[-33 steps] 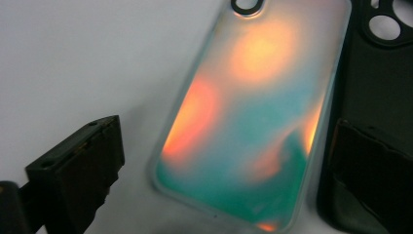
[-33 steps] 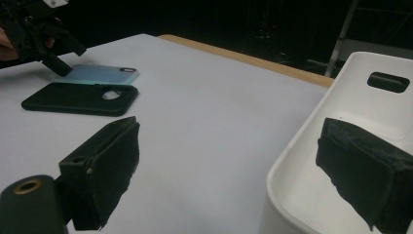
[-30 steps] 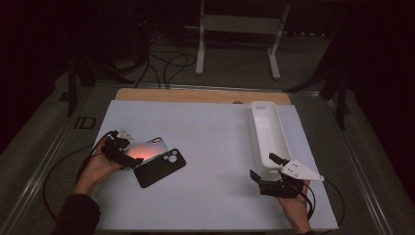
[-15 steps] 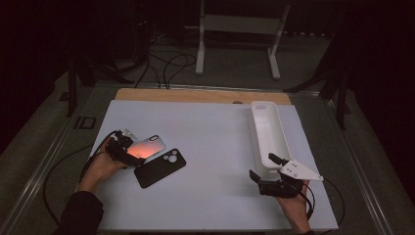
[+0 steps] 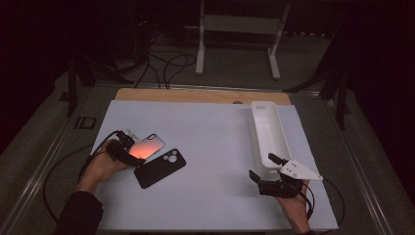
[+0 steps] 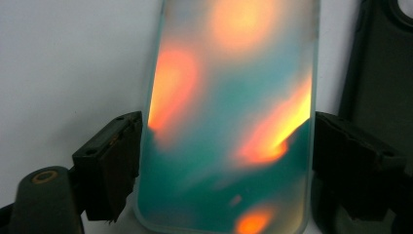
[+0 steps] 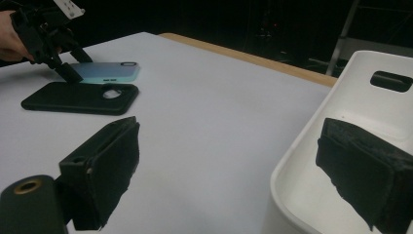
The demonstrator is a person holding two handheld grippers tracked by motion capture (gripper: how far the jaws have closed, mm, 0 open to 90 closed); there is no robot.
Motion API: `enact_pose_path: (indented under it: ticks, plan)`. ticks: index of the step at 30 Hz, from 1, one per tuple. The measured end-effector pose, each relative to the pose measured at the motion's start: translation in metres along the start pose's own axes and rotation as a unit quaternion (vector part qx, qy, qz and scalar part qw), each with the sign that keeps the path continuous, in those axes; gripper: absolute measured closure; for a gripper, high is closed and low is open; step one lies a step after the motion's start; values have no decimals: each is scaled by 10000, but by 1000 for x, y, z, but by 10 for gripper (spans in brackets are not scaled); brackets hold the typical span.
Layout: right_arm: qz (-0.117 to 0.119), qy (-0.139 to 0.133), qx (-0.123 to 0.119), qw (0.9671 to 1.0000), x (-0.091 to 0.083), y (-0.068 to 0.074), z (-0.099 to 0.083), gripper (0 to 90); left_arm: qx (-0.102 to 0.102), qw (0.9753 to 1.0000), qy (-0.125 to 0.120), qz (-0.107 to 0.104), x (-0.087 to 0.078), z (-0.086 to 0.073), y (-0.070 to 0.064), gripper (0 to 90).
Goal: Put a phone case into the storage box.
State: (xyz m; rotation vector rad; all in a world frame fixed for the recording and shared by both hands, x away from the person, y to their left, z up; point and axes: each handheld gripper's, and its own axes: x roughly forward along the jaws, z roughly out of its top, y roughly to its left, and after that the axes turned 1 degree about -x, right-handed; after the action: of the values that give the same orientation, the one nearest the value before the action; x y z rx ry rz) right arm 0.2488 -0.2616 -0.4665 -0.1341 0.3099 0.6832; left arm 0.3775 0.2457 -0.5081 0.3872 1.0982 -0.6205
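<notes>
Grasping stage: I am closing my left claw (image 6: 229, 161) on the iridescent phone case (image 5: 146, 147) at the worktop's (image 5: 210, 142) nine o'clock, beside the black case (image 5: 160, 168). Right claw (image 5: 260, 168) is waiting wide by the white tray (image 5: 268, 134). Lifting is probably next.

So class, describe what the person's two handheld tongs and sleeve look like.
Both tongs are black, each with two blocky dark padded jaws. The left tongs trail a thin black cable. The right tongs carry a grey three-cornered plate with small dark holes. The left arm wears a dark sleeve.
</notes>
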Motion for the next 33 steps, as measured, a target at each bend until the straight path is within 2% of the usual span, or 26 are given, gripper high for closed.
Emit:
enact_pose_path:
  ticks: [5,9,12,13,15,21,25,26,27,29,32,33]
  plan:
    - [5,-1,22,10000,0,0,0,86,-77,9999,-121,22,-1,-1,-1,172]
    - [1,4,31,10000,0,0,0,86,-235,9989,-409,-54,-5,2,-1,173]
    - [6,0,38,10000,0,0,0,86,-354,9972,-643,-105,-12,2,-1,173]
    - [12,-1,34,10000,0,0,0,86,-330,9969,-713,-52,-14,2,-2,173]
    - [33,4,44,10000,1,0,1,86,-374,9953,-882,-115,-20,1,-3,172]
    - [65,-29,89,9999,2,0,2,86,-341,9911,-1287,13,-35,1,-13,171]
    - [75,-31,101,9999,2,-2,4,86,-364,9857,-1637,157,-43,-1,-22,171]
    - [75,-31,101,9999,2,-2,4,86,-364,9857,-1637,157,-43,-1,-22,171]
    - [82,-37,110,9999,2,-2,4,86,-373,9840,-1733,181,-44,-2,-24,171]
    - [70,-35,87,9999,3,-3,5,86,-416,9781,-2022,256,-48,-6,-30,171]
    - [82,-42,90,9999,3,-4,7,86,-467,9730,-2244,281,-51,-9,-36,170]
    - [97,-44,98,9999,3,-5,9,86,-452,9719,-2290,301,-52,-10,-37,171]
